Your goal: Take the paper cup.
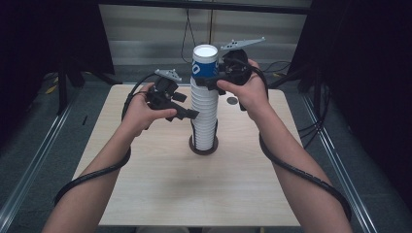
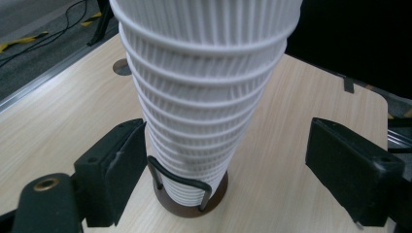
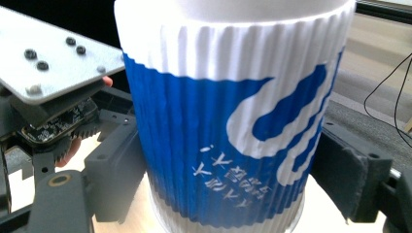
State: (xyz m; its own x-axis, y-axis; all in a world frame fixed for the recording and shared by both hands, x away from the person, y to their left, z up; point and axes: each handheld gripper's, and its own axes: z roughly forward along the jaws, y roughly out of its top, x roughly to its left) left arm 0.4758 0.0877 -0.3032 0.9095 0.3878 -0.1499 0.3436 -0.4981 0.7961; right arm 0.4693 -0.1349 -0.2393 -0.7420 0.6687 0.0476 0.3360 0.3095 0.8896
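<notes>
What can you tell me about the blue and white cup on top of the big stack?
The blue cup looks like ribbed paper, white near the rim and bottom, with a blue band, a white swirl and small white lettering. It stands upright as the top of a tall stack of white cups at the middle of the wooden table. Its white inside looks empty. The right tongs sit on either side of it near its lower part, their pads close against its sides.

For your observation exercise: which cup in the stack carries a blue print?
The topmost cup, between the right hand-held gripper jaws; the cups below are plain white.
</notes>
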